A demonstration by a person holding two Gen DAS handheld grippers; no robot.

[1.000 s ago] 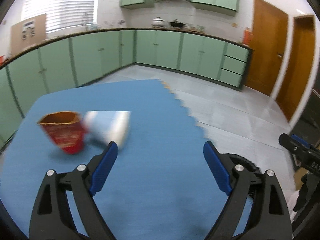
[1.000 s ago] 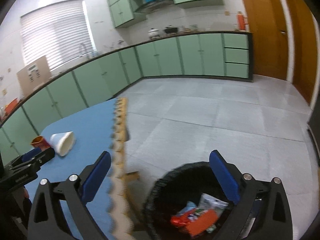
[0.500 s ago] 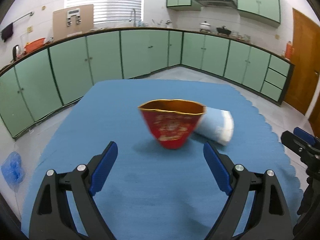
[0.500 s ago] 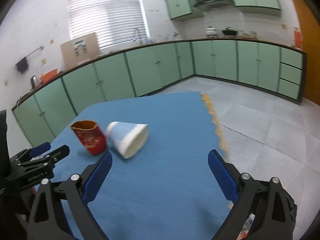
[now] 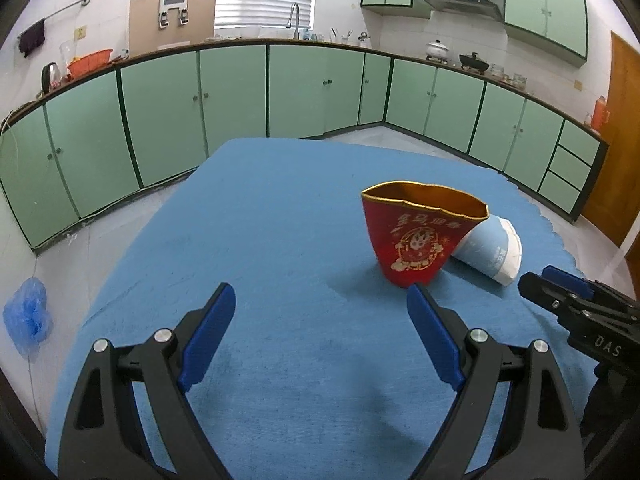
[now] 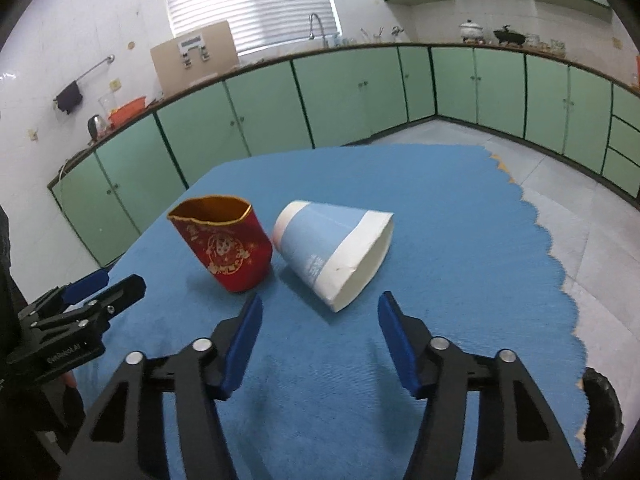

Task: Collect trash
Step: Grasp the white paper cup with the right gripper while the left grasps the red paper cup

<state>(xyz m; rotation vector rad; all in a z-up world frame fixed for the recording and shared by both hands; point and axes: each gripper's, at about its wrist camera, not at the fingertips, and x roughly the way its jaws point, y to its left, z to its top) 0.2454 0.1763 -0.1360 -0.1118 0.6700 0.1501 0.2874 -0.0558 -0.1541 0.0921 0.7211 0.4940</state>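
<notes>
Both claws swing from the bin to the worktop (image 6: 460,216) — left claw (image 5: 320,332) and right claw (image 6: 320,322) gape empty, the right lined up on the tipped blue cup (image 6: 332,252) beside the red cup (image 6: 226,250) — pickup looks next.

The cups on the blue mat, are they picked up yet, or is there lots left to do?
Not yet. The red cup stands upright and the blue-and-white cup lies tipped beside it on the blue mat. The left gripper and the right gripper are open and empty. Both cups are left to collect.
</notes>
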